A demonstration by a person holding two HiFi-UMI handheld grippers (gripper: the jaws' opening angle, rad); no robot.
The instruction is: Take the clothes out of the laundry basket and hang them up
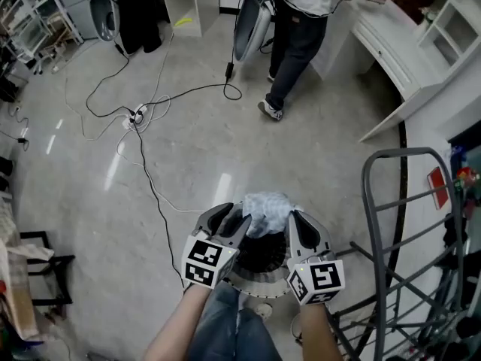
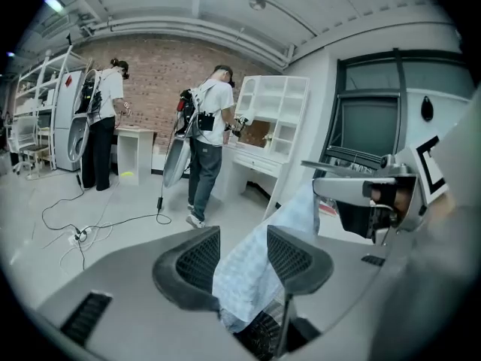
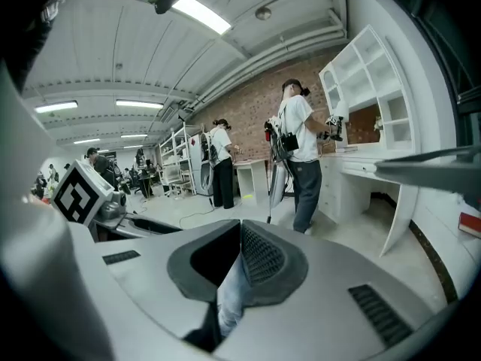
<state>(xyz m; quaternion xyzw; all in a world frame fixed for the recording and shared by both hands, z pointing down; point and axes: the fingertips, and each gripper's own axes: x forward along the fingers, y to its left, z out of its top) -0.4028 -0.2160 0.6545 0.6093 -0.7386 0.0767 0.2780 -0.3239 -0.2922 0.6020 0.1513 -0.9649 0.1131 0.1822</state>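
Note:
A light blue garment (image 1: 267, 213) hangs bunched over the round black laundry basket (image 1: 255, 286), which stands on the floor by my feet. My right gripper (image 1: 295, 221) is shut on one edge of it, and the cloth (image 3: 228, 301) shows pinched between its closed jaws (image 3: 239, 256). My left gripper (image 1: 233, 218) is beside it, at the garment's left. Its jaws stand wide apart, and the cloth (image 2: 255, 273) drapes down between them without being visibly pressed. In the left gripper view the basket's dark mesh (image 2: 259, 338) shows under the cloth.
A grey metal drying rack (image 1: 391, 224) stands close on my right. A person (image 1: 301, 36) works at a white counter (image 1: 398, 59) ahead. Black and white cables (image 1: 150, 111) trail over the shiny floor to the left. A wooden frame (image 1: 22, 277) is at the far left.

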